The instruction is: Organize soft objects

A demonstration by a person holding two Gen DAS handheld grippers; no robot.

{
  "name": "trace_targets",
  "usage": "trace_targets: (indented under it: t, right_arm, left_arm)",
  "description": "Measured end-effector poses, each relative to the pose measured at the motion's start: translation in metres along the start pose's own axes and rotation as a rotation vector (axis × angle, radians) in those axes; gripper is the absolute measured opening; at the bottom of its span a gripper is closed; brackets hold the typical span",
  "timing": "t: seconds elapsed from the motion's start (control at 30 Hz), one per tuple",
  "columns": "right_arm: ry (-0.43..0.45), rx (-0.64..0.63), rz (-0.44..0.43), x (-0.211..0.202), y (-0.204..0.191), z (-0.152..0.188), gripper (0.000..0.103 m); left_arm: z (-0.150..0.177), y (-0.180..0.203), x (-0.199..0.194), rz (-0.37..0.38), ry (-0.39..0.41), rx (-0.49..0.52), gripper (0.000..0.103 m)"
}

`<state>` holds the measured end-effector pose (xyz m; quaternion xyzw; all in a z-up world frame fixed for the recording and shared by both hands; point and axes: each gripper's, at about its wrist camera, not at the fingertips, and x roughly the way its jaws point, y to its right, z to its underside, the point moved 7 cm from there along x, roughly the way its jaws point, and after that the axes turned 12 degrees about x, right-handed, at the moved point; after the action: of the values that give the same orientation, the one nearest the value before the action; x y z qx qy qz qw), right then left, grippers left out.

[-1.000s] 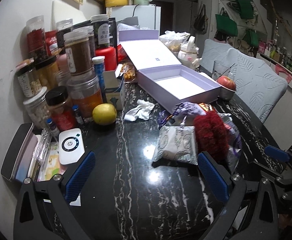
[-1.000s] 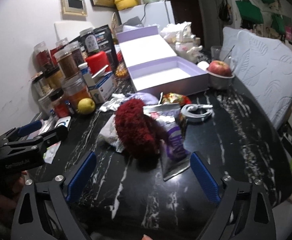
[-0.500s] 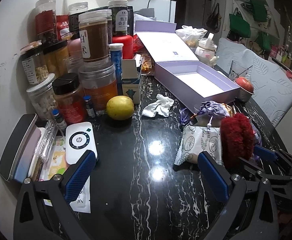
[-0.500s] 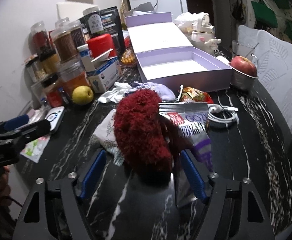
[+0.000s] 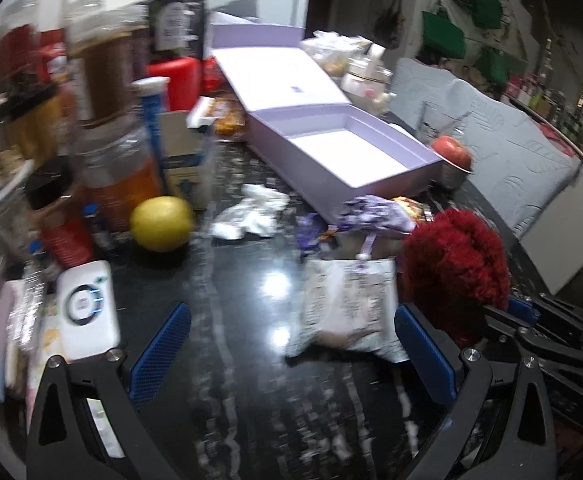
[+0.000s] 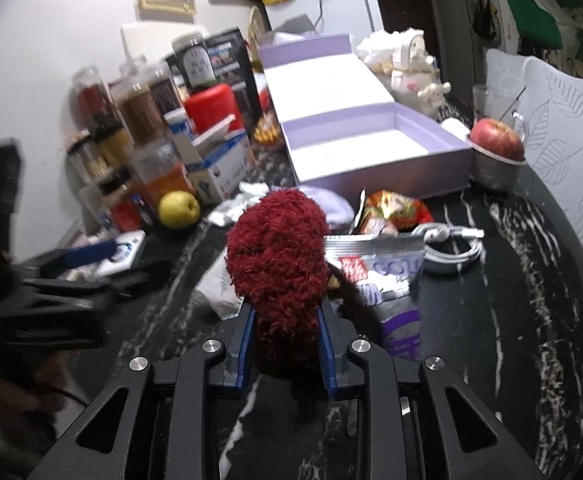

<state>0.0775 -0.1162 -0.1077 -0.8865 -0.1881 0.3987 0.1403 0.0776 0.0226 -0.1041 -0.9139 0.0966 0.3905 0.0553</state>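
A fluffy dark red soft object [image 6: 277, 256] is clamped between the blue fingers of my right gripper [image 6: 285, 344], lifted just above the black table; it also shows in the left wrist view [image 5: 457, 262]. My left gripper [image 5: 289, 344] is open and empty over the table, left of a white patterned pouch [image 5: 349, 306]. A purple drawstring pouch [image 5: 377, 214] lies behind it. The open lilac box [image 5: 347, 156], also in the right wrist view [image 6: 375, 152], stands empty further back.
Jars and bottles [image 5: 103, 120] crowd the left wall. A yellow fruit [image 5: 161, 224], crumpled tissue [image 5: 253, 216], white device [image 5: 87, 312], snack bags [image 6: 375, 276], white cable [image 6: 449, 246] and an apple in a cup [image 6: 497, 152] lie around. Grey cushions [image 6: 563, 128] are right.
My right gripper closed on the red fluffy object and raised it slightly. My left gripper shifted a little; its view is blurred with motion.
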Motion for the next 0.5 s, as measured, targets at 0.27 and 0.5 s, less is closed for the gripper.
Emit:
trace_targets:
  t: [0.27,0.5]
  right_arm:
    - [0.106,0.01,-0.016,-0.048,0.009,-0.018,0.027]
    - [0.117,0.066,0.032,-0.061,0.034,-0.016,0.027]
  left_arm:
    - [-0.009,0.036,0.034,0.104,-0.067,0.038,0.103]
    - [-0.003,0.041,0.061,0.089,-0.137,0.042,0.103]
